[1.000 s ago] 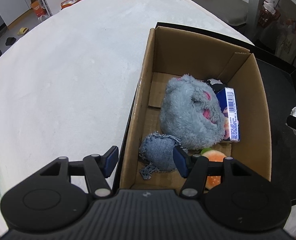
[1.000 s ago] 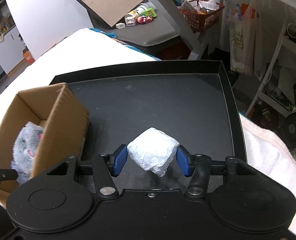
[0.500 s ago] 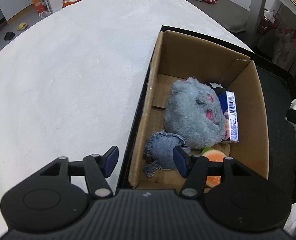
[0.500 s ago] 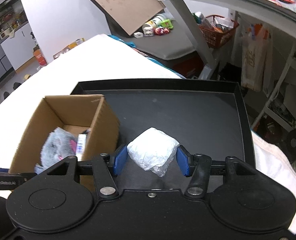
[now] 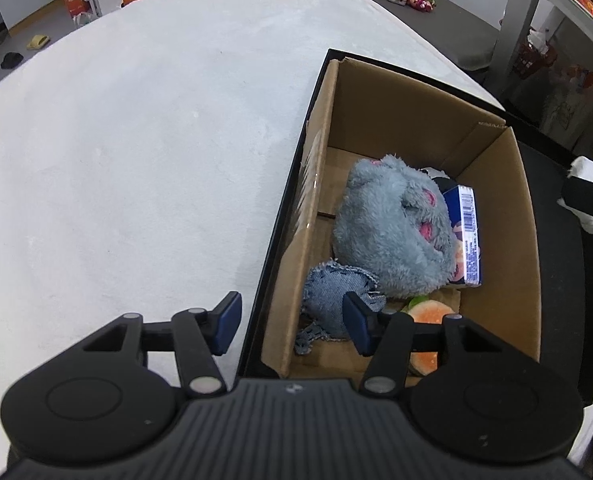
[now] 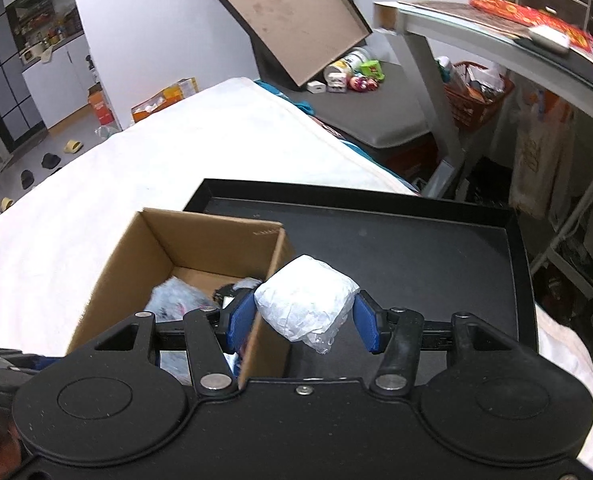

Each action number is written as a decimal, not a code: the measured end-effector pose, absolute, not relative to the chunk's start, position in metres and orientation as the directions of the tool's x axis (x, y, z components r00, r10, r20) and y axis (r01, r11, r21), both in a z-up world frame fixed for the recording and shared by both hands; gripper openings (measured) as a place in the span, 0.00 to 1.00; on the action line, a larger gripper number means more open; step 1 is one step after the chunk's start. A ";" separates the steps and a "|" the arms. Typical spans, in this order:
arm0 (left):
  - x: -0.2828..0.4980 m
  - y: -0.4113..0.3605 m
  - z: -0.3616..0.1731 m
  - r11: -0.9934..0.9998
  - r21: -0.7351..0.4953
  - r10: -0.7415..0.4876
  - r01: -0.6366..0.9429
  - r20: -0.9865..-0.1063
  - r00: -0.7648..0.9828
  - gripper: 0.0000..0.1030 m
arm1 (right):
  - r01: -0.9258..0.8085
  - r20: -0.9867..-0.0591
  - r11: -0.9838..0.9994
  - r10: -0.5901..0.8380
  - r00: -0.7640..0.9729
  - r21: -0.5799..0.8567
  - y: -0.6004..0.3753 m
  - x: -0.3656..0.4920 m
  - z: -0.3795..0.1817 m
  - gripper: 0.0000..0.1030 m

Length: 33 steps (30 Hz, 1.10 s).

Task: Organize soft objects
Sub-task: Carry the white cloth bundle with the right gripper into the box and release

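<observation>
Two hand-held grippers in play. Right hand-held gripper [image 6: 304,322] clenched on one white bundle [image 6: 306,306], hovering over the box [image 6: 200,236] right wall; box opening down-left of it. Left hand-held gripper [image 5: 290,322] empty, jaws closing, straddling the box left wall. Inside: one grey plush [image 5: 392,236], one denim piece [image 5: 332,292], one carton [image 5: 466,236], one orange toy [image 5: 430,314]. Box on one black tray [image 6: 436,248].

Plush toy [image 5: 392,232] crowds the cardboard box [image 5: 492,184]; far end bare.
</observation>
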<state>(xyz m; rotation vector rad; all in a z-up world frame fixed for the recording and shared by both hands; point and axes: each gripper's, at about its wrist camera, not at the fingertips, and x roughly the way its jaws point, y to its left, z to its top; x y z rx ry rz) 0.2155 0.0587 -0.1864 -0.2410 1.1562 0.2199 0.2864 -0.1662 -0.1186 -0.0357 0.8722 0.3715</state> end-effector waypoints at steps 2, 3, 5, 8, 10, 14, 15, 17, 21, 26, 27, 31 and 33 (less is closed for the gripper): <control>0.215 0.061 -0.186 0.949 -0.093 0.034 -0.301 -0.920 0.391 0.46 | -0.344 -0.752 0.932 0.308 0.583 0.115 -0.159 0.287 -0.117 0.51; 0.215 0.063 -0.186 0.948 -0.100 0.029 -0.302 -0.918 0.395 0.43 | -0.349 -0.752 0.930 0.310 0.582 0.114 -0.156 0.288 -0.116 0.51; 0.215 0.064 -0.186 0.949 -0.099 0.030 -0.298 -0.915 0.401 0.36 | -0.359 -0.752 0.926 0.317 0.578 0.115 -0.149 0.288 -0.115 0.51; 0.215 0.070 -0.187 0.944 -0.110 0.024 -0.310 -0.917 0.398 0.28 | -0.377 -0.751 0.919 0.326 0.573 0.111 -0.137 0.288 -0.112 0.51; 0.215 0.072 -0.188 0.941 -0.113 0.024 -0.318 -0.917 0.398 0.24 | -0.391 -0.751 0.914 0.336 0.569 0.112 -0.129 0.288 -0.112 0.51; 0.215 0.074 -0.190 0.942 -0.120 0.018 -0.314 -0.915 0.403 0.14 | -0.409 -0.749 0.905 0.350 0.562 0.116 -0.117 0.288 -0.110 0.51; 0.214 0.075 -0.191 0.942 -0.126 0.011 -0.311 -0.915 0.404 0.14 | -0.412 -0.749 0.903 0.353 0.560 0.117 -0.114 0.288 -0.109 0.51; 0.213 0.074 -0.191 0.942 -0.138 -0.001 -0.306 -0.913 0.408 0.14 | -0.422 -0.749 0.899 0.359 0.556 0.118 -0.108 0.288 -0.109 0.51; 0.211 0.076 -0.190 0.941 -0.148 -0.012 -0.304 -0.913 0.407 0.14 | -0.440 -0.751 0.890 0.372 0.546 0.121 -0.094 0.290 -0.109 0.51; 0.211 0.080 -0.191 0.939 -0.159 -0.022 -0.304 -0.913 0.408 0.14 | -0.454 -0.753 0.882 0.384 0.535 0.127 -0.078 0.295 -0.112 0.51; 0.213 0.080 -0.192 0.940 -0.158 -0.022 -0.302 -0.913 0.407 0.14 | -0.458 -0.752 0.880 0.387 0.533 0.128 -0.075 0.296 -0.113 0.51; 0.215 0.082 -0.192 0.937 -0.168 -0.032 -0.306 -0.914 0.404 0.14 | -0.502 -0.732 0.854 0.430 0.529 0.138 -0.064 0.294 -0.111 0.54; 0.216 0.083 -0.193 0.937 -0.168 -0.032 -0.307 -0.915 0.403 0.14 | -0.526 -0.723 0.841 0.441 0.532 0.127 -0.060 0.293 -0.109 0.66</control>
